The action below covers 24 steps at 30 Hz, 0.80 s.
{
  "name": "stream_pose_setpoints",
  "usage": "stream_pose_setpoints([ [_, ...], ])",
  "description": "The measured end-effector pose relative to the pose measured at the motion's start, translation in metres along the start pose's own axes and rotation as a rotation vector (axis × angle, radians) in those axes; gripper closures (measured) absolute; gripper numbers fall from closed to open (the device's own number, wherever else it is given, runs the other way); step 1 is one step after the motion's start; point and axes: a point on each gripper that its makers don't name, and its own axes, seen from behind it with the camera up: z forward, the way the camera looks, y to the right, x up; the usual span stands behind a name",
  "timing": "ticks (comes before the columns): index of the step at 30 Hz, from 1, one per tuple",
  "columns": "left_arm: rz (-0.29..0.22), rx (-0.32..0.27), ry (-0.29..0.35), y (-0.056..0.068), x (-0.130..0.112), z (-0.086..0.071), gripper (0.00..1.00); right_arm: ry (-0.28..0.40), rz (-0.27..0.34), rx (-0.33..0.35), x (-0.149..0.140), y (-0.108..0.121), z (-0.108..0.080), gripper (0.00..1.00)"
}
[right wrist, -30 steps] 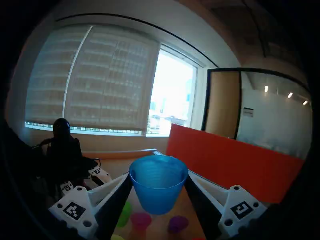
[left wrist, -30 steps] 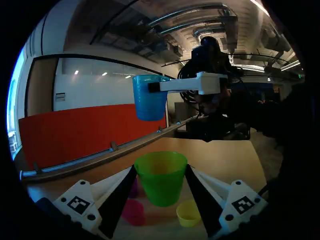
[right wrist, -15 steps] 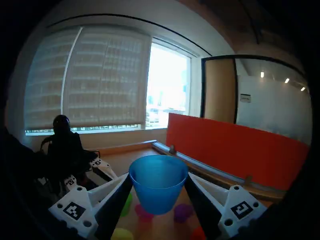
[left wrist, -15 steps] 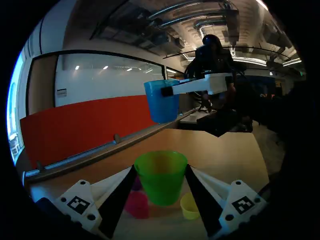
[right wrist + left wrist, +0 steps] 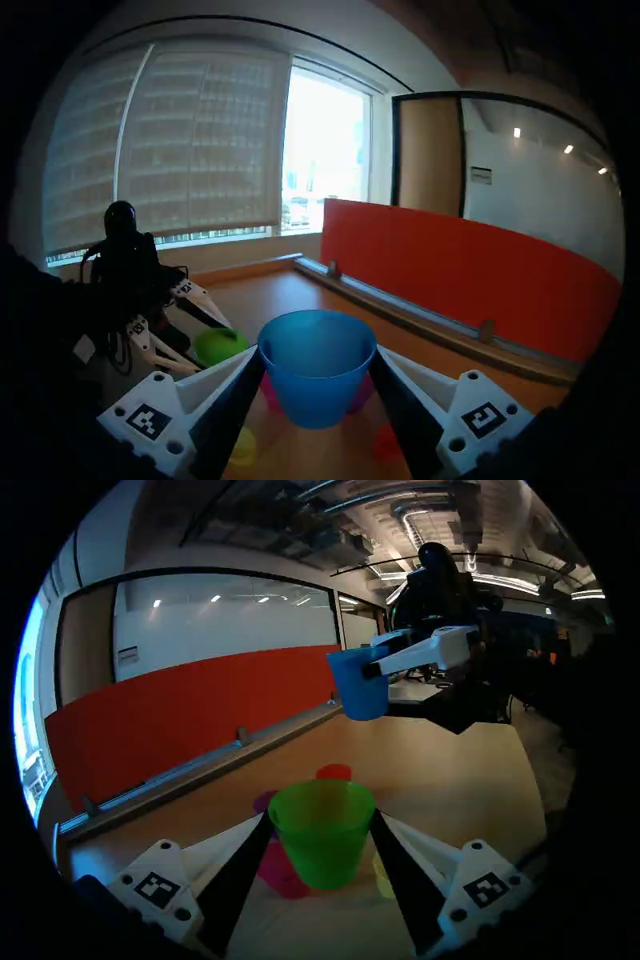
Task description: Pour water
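In the left gripper view my left gripper (image 5: 322, 844) is shut on a green cup (image 5: 322, 832), held upright above the wooden table (image 5: 448, 768). Farther off, up and to the right, the right gripper (image 5: 364, 676) holds a blue cup (image 5: 358, 684) in the air. In the right gripper view my right gripper (image 5: 317, 372) is shut on that blue cup (image 5: 317, 364), upright, its inside hidden in shade. To its left the left gripper (image 5: 192, 332) carries the green cup (image 5: 218, 346).
Small cups stand on the table under the grippers: pink (image 5: 280, 868), red (image 5: 334, 772), purple (image 5: 264, 802) and yellow (image 5: 242, 446). An orange partition (image 5: 472, 280) with a metal rail (image 5: 200, 760) runs along the table's far edge. A person in dark clothes holds both grippers.
Both grippers have come lower toward the table. In the left gripper view the blue cup moved right and down. In the right gripper view the green cup and more small cups came into sight.
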Motion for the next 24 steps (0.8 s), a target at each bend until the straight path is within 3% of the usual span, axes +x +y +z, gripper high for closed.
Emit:
stream_pose_setpoints([
  [14,0.006,-0.024,-0.081,0.008,-0.018,-0.002,0.13,-0.048,-0.014,-0.027,-0.044,0.015,-0.023,0.1],
  [24,0.018,-0.03,-0.168,0.009,-0.042,-0.008,0.13,-0.092,-0.012,-0.033,-0.076,0.02,-0.029,0.1],
])
